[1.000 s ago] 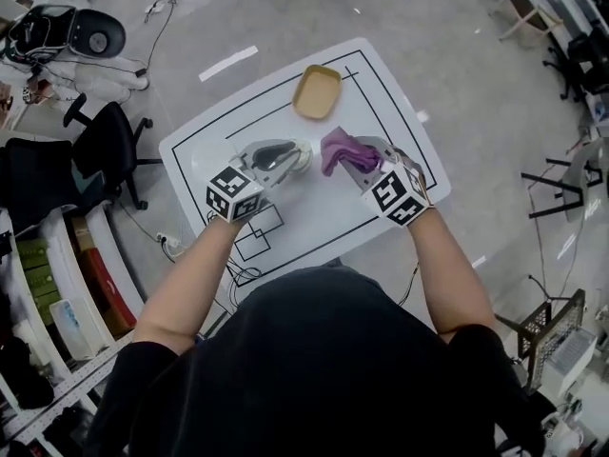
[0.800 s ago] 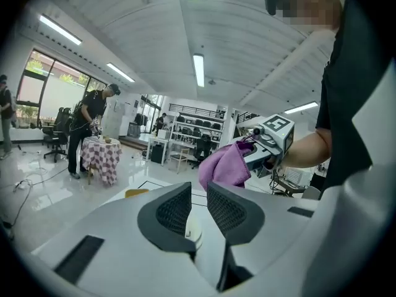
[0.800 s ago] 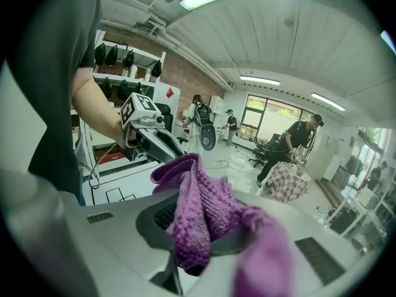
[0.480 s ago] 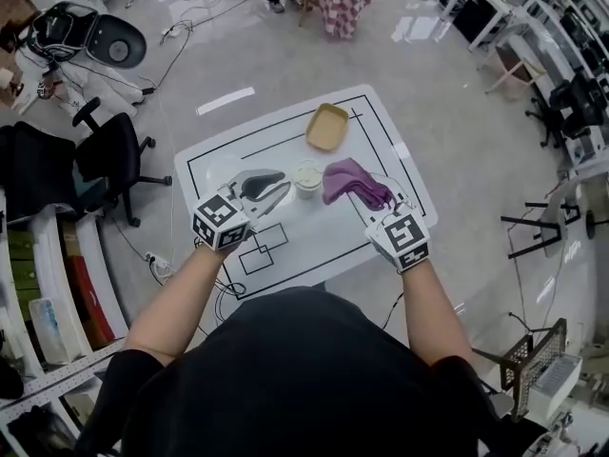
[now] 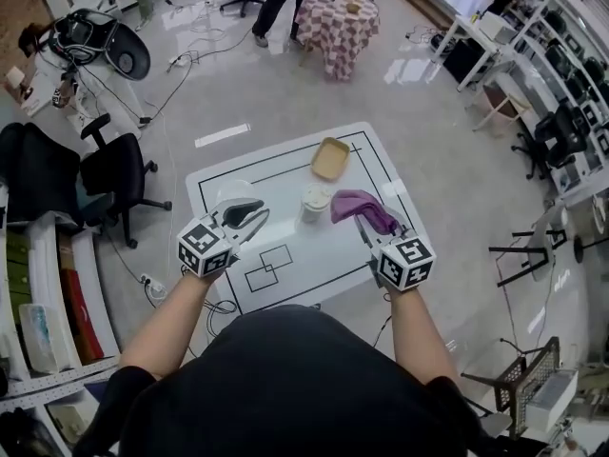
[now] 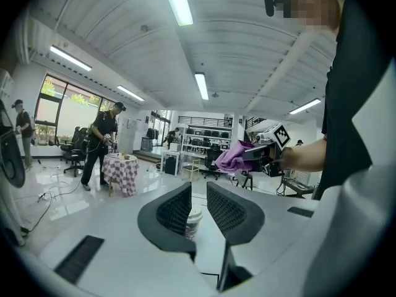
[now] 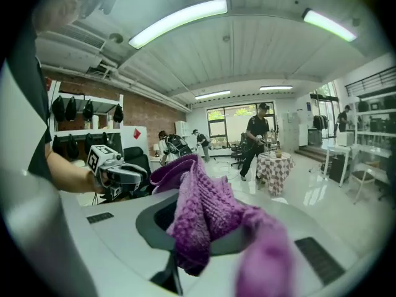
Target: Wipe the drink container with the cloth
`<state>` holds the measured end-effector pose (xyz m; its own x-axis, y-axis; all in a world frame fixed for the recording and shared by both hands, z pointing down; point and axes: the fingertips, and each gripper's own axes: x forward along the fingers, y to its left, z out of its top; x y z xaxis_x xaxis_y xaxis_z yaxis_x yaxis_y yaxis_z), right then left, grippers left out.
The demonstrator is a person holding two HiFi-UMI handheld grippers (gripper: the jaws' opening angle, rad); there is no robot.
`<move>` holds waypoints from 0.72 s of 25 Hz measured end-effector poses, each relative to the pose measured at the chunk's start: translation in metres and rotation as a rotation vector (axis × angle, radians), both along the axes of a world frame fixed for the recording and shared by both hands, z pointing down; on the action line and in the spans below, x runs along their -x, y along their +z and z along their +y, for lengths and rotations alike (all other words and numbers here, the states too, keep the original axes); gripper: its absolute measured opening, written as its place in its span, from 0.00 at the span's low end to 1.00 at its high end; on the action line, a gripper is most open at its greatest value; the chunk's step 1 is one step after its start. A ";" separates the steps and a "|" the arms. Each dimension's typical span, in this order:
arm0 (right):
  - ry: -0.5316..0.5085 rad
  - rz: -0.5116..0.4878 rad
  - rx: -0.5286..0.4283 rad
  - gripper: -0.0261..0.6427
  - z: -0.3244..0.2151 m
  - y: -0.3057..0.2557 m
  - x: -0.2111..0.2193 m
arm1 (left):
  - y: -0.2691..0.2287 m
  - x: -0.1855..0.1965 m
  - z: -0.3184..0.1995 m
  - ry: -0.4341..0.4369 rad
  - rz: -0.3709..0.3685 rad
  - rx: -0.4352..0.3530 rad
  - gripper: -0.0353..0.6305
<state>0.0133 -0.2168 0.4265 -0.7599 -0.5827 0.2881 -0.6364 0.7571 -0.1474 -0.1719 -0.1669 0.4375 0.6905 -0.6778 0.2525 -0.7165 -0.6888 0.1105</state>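
Purple cloth [image 5: 358, 204] sits pinched in the right hand-held gripper [image 5: 364, 225]; the left hand-held gripper [image 5: 255, 215] points level, slightly spread, empty.

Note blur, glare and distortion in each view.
Head view: bright glare patches on the glossy floor, and straight edges bend. Left gripper view: fisheye with dark corners, the cup fairly sharp. Right gripper view: the cloth blurs nearest the lens.

Bright, even light pours from the ceiling tubes [image 6: 179, 2] above me, and the glossy floor [image 5: 419, 69] throws back white glare. Both my gripper views bulge fish-eye, with black corners. The cloth [image 7: 266, 262] nearest my lens smears out of focus.
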 end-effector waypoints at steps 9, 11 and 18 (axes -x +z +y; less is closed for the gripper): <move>0.126 -0.074 0.033 0.16 0.014 -0.012 -0.007 | -0.027 0.045 0.024 -0.085 0.017 -0.083 0.18; 0.130 -0.068 0.033 0.16 0.016 -0.011 -0.006 | -0.027 0.048 0.025 -0.086 0.015 -0.080 0.18; 0.157 -0.067 0.033 0.16 0.033 -0.015 -0.001 | -0.028 0.055 0.037 -0.061 0.002 -0.071 0.18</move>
<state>0.0146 -0.1836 0.4119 -0.6785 -0.6866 0.2611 -0.7343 0.6434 -0.2163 -0.2265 -0.1298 0.4090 0.6482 -0.7344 0.2010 -0.7569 -0.6503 0.0649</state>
